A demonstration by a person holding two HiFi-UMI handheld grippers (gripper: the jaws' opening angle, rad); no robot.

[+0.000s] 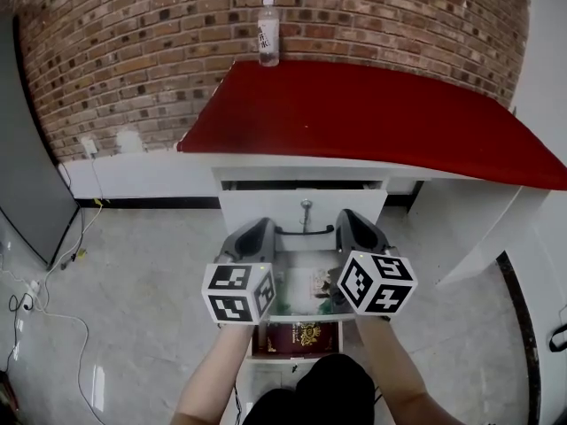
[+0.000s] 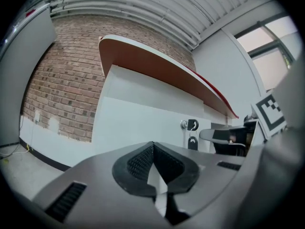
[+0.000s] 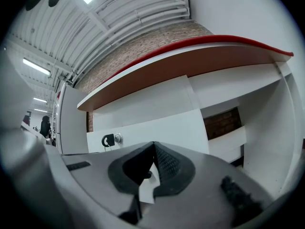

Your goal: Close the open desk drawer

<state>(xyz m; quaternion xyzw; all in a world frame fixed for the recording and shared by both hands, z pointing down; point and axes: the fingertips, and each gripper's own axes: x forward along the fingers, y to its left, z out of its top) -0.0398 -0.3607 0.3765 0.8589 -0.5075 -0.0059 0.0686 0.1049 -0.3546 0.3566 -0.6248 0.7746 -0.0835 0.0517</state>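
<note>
The left gripper (image 2: pixel 153 146) is grey moulded plastic with black ribbed pads. The pads are pressed together at the tips with nothing between them, and its cube bears black-and-white square markers. Ahead of it, a little to its right, stands a smooth white drawer front (image 1: pixel 266 209) with a metal key (image 1: pixel 306 207) in the lock and a dark curved handle (image 1: pixel 306 231) just below. The right gripper (image 3: pixel 153 146) is the same make, and its pads are also closed and empty (the key shows off to its left). Beneath and between the two grippers lies the open drawer (image 1: pixel 306 318), white-walled, holding printed papers (image 1: pixel 306 289) whose print is too small to read. Nearer the person than both grippers is a dark red book (image 1: pixel 299 336) with a gold emblem and unreadable lettering. Beyond the grippers the desk (image 1: pixel 372 109) has a smooth red top. A clear bottle (image 1: pixel 267 32) stands at its back edge against a rough brick wall (image 1: pixel 133 51); its label cannot be read. Far to the left gripper's left, loose cables (image 1: pixel 35 299) trail on the pale floor (image 1: pixel 142 282).
</note>
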